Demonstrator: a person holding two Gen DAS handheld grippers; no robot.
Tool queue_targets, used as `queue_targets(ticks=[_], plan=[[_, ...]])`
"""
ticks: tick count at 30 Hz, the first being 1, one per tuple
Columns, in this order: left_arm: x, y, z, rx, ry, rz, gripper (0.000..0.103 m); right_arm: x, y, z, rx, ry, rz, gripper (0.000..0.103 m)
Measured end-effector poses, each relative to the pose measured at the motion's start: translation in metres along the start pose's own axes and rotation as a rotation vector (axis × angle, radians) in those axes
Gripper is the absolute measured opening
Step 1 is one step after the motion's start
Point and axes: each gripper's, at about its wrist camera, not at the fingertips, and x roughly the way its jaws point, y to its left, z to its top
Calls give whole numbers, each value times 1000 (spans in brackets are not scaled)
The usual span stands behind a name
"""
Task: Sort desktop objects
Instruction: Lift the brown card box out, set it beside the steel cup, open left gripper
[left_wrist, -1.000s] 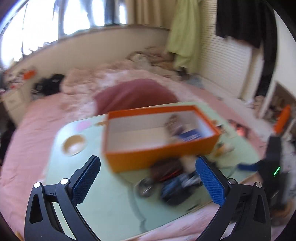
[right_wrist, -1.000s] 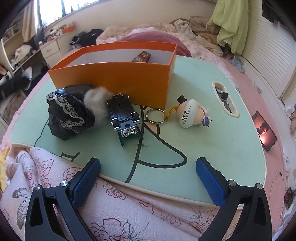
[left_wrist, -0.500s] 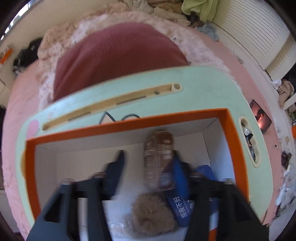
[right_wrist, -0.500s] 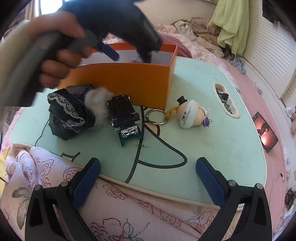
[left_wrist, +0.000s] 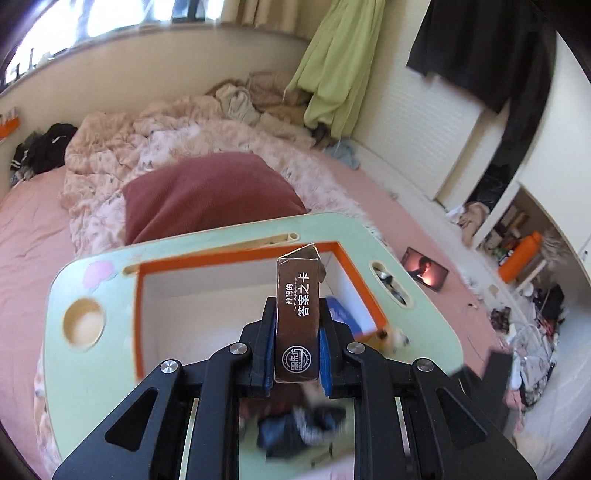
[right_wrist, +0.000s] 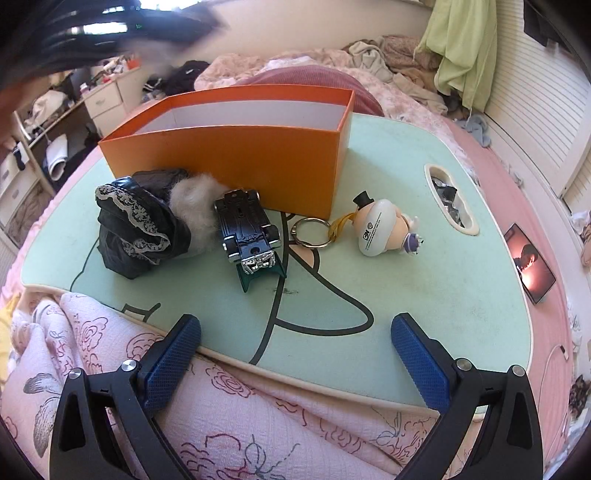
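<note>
Above the open orange cardboard box (left_wrist: 236, 258) with its white inside, the left gripper (left_wrist: 297, 350) was clenched on a slim brown card box with white Chinese lettering (left_wrist: 298, 310), its blue pads pressed flat against the two long narrow sides near the lower end. That small carton stood nearly upright between the jaws, its top flap (left_wrist: 308, 254) lifted and slightly bent, and it hung clear of the orange box rather than resting in it. By its look it was light, thin-walled card: stiff enough along its length to be carried by one end, but easy to crush if squeezed hard, and its glossy face could slip against the pads. A hold across the narrow sides, low on the body and away from the loose flap, seemed the sound choice, and that was the hold shown. Something blue (left_wrist: 343, 314) lay in the right part of the orange box, partly hidden behind the gripper. On the pale green lap desk (right_wrist: 443, 295), just in front of the orange box, lay a crumpled black cloth with white lace trim (right_wrist: 136, 229), a grey fluffy ball (right_wrist: 194, 203), an overturned dark blue toy car (right_wrist: 247, 232) and a white egg-shaped figure keychain with a top hat (right_wrist: 380, 229) on a metal ring. The right gripper (right_wrist: 295, 358) hung released over the near edge of the desk, jaws wide apart and holding nothing.
</note>
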Motion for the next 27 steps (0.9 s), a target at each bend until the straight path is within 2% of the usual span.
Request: queue_targets(ticks=[2,4,6,9,12,14,15,16,17,18,19,20,21,23,27], plan=[[-17,9,-27,-10,-24,23,20,0,0,0,0,-1,0,103],[-26,19,-58,-35,-13,78,20,0,-1,0,0,0,0,103],[-25,31,-87,-64,30,118,20,0,-1,-1,0,0,0,103],[-10,49,-121,-118,100,120,20,-1,-1,0,-1,-1,-2,103],[6,52,-130,-123,113,147,20,-1,-1,0,-1,-1,-2,103],[9,45,-122,-109,56,166,22,-1,-1,0,0,-1,-2,103],[8,42,-120,-105,33,171,25,-1,-1,0,0,-2,-2,103],[7,37,-117,-99,12,173,33,-1,-1,0,0,-2,-2,103],[6,33,-115,-95,1,169,48,-1,-1,0,0,-2,-2,103],[4,27,-114,-85,-14,162,58,-1,-1,0,0,-2,-3,103],[2,24,-114,-77,-30,164,77,-1,-1,0,0,-2,-3,103],[-1,21,-116,-67,-51,177,85,-1,-1,0,0,-2,-3,103],[-6,17,-120,-51,-79,204,85,-1,-1,0,0,-2,-3,103],[-9,17,-125,-34,-82,260,85,-1,-1,0,1,-2,-3,103],[2,24,-141,-45,-4,281,85,-1,-1,0,1,-2,-4,103]])
